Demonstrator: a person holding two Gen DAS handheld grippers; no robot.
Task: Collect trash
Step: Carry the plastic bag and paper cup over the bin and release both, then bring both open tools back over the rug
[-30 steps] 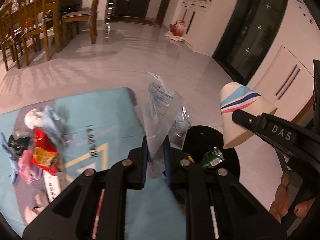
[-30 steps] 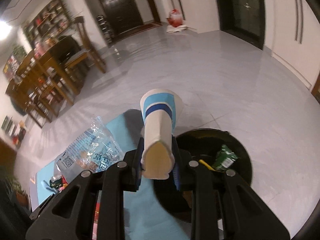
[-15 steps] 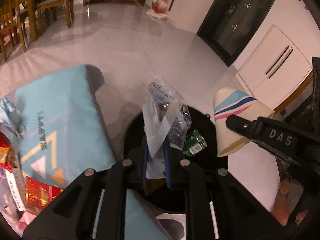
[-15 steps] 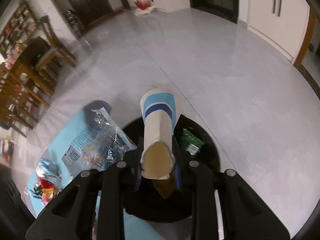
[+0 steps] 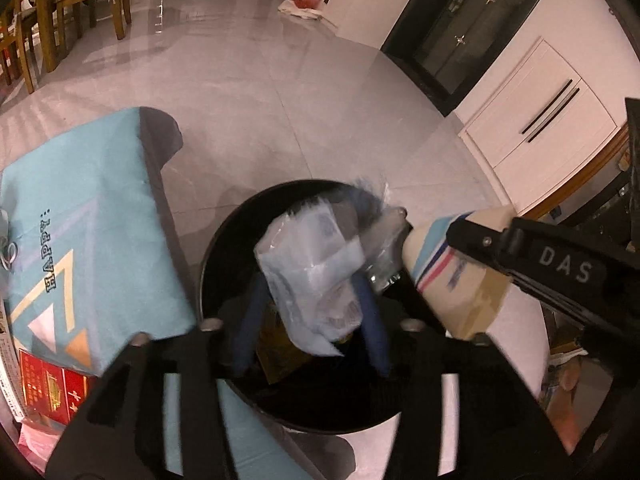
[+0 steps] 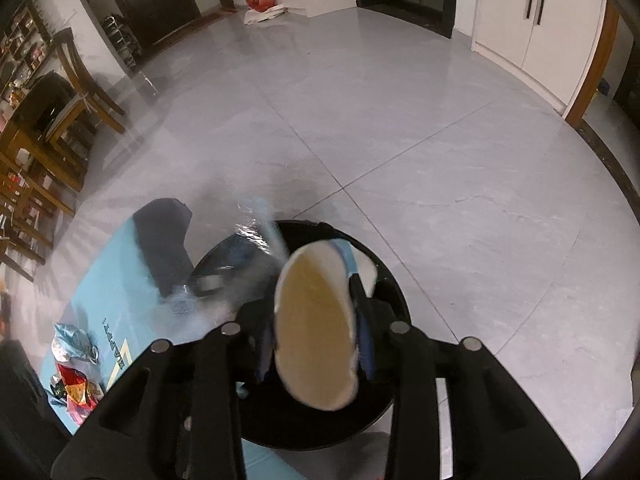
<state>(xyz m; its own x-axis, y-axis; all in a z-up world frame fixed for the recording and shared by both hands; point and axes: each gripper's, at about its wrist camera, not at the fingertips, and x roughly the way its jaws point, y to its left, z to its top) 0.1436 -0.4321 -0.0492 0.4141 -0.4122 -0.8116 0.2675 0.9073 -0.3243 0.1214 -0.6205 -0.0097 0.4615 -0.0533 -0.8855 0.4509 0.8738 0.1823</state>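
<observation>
Two tools opening: left (image 5: 312, 320) frees plastic bag (image 5: 312, 280), right (image 6: 316, 344) paper cup (image 6: 316, 332).

Left gripper (image 5: 312, 320) over a black round bin (image 5: 224, 248), jaws opening, a blurred clear plastic bag (image 5: 312, 272) loose between the blue pads (image 5: 250, 328). At right, the right gripper (image 5: 520, 256) carries a striped paper cup (image 5: 448, 280) above the bin's rim. At left, a teal cloth (image 5: 80, 208) lettered "HAPPY"; beyond, grey floor tiles (image 5: 280, 80).

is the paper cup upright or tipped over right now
Tipped. In the right wrist view the paper cup shows its open mouth to the camera, lying between the right tongs over the black bin.
</observation>
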